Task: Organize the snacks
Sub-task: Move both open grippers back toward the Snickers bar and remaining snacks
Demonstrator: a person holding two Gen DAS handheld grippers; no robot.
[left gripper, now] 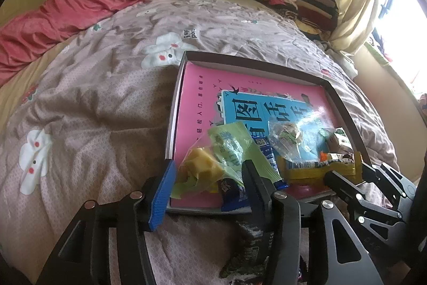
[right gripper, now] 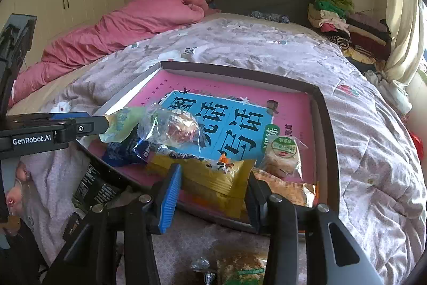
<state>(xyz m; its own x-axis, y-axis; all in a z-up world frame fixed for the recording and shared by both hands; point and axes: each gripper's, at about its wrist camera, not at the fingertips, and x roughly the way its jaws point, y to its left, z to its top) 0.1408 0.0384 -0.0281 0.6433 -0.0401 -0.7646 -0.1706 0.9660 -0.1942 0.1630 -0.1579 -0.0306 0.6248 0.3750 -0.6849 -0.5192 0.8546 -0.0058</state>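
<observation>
Snacks (left gripper: pixel 234 151) in box (left gripper: pixel 344 103); dark packet (right gripper: pixel 93 186) only right view.

I am counting one shallow box (right gripper: pixel 324 108), one pink book (right gripper: pixel 291 108) inside it, two grippers (left gripper: pixel 206 178) (right gripper: pixel 213 186), and roughly six snack packets (right gripper: pixel 213 175) on the book.
</observation>
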